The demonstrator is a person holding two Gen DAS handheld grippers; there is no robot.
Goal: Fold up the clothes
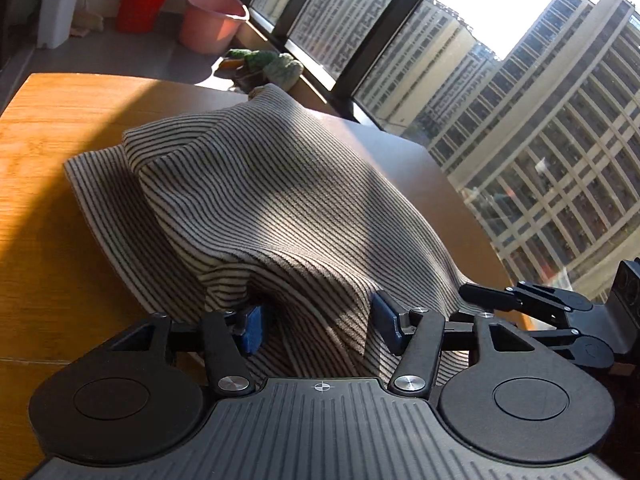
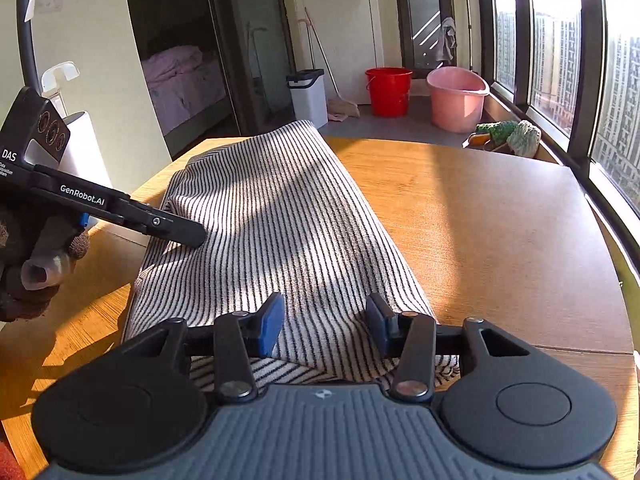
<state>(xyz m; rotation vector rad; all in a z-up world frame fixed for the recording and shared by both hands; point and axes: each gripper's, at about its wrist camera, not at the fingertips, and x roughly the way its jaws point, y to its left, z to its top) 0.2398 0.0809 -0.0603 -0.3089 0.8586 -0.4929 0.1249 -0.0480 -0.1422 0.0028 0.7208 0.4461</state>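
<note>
A folded striped garment (image 2: 276,236) lies on a wooden table (image 2: 480,220). The left gripper (image 1: 318,330) and right gripper (image 2: 326,326) each hang over it, fingers spread apart, gripping nothing. Beyond, the red bucket (image 2: 389,91) and pink tub (image 2: 458,98): contents unseen.

One striped garment (image 2: 276,232); two tongs (image 1: 318,326) (image 2: 322,326); two buckets (image 2: 389,90) (image 2: 458,98); one bin (image 2: 308,96); one table (image 2: 500,220).

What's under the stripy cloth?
The wooden table shows around the stripy cloth. More cloth layers peek out at the near edge. Anything else beneath is covered.
</note>
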